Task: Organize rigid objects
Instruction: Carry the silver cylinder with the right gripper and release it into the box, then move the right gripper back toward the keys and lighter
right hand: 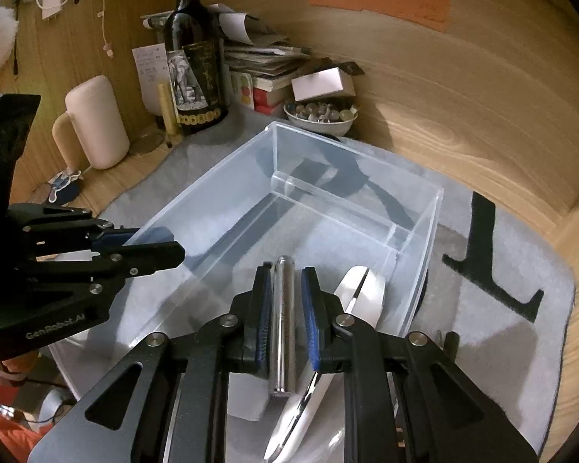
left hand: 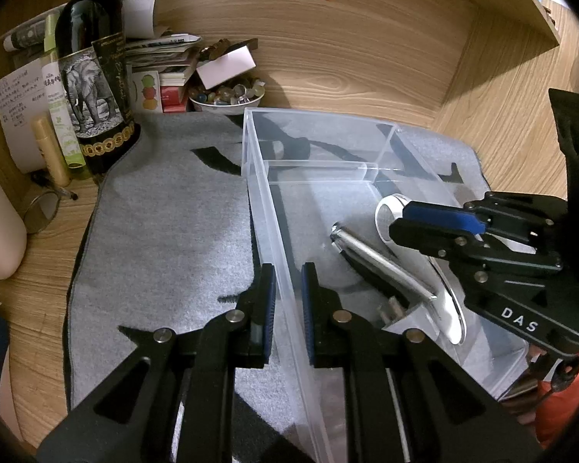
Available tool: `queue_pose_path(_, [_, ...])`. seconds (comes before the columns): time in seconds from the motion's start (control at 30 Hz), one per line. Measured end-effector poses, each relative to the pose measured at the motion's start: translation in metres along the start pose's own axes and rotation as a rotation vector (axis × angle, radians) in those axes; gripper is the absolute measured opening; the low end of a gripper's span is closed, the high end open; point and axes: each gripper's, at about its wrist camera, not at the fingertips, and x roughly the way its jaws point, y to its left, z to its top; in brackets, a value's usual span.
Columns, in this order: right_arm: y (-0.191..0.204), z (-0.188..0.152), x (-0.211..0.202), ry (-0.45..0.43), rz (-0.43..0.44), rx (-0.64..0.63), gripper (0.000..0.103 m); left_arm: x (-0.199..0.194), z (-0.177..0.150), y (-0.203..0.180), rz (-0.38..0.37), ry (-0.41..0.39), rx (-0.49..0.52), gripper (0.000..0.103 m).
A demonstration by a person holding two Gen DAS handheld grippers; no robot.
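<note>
Left gripper [left hand: 288, 308] straddles the near wall of the clear plastic bin [left hand: 258, 177], fingers narrowly parted, one pad outside and one inside, with gaps showing to the wall. Inside the bin, the right gripper [right hand: 285, 308] has its fingers set narrowly either side of the metal cylinder [right hand: 283, 328]; contact unclear. A white curved piece [right hand: 361, 293] lies just beside the cylinder, inside the bin too.

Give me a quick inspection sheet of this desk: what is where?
Surface: grey mat on wooden desk.
Job's things: clear box holding a metal cylinder and a white-and-chrome piece.
Clutter: wine bottle, bowl of beads, stacked papers, pink container.
Grippers: left gripper straddles the box wall, gap visible; right gripper flanks the cylinder, contact unclear.
Cables: white cord hanging at upper left.
Surroundings: sticky notes on wooden panel.
</note>
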Motion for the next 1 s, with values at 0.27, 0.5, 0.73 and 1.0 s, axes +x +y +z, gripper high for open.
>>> queue_pose_path(0.27, [0.001, -0.001, -0.017, -0.058, -0.012, 0.017, 0.042, 0.0, 0.0, 0.0, -0.001, 0.001, 0.001, 0.013])
queue_pose_path(0.5, [0.0, 0.001, -0.044, -0.147, -0.059, 0.016, 0.071, 0.001, 0.0, 0.0, 0.001, 0.003, 0.003, 0.013])
queue_pose_path(0.73, [-0.012, -0.003, -0.068, -0.212, -0.12, 0.043, 0.083, 0.0, 0.0, 0.002, 0.0, 0.002, 0.005, 0.013])
queue_pose_path(1.0, [-0.041, -0.023, -0.094, -0.236, -0.204, 0.132, 0.083, -0.001, -0.002, 0.003, 0.007, 0.002, 0.011, 0.013])
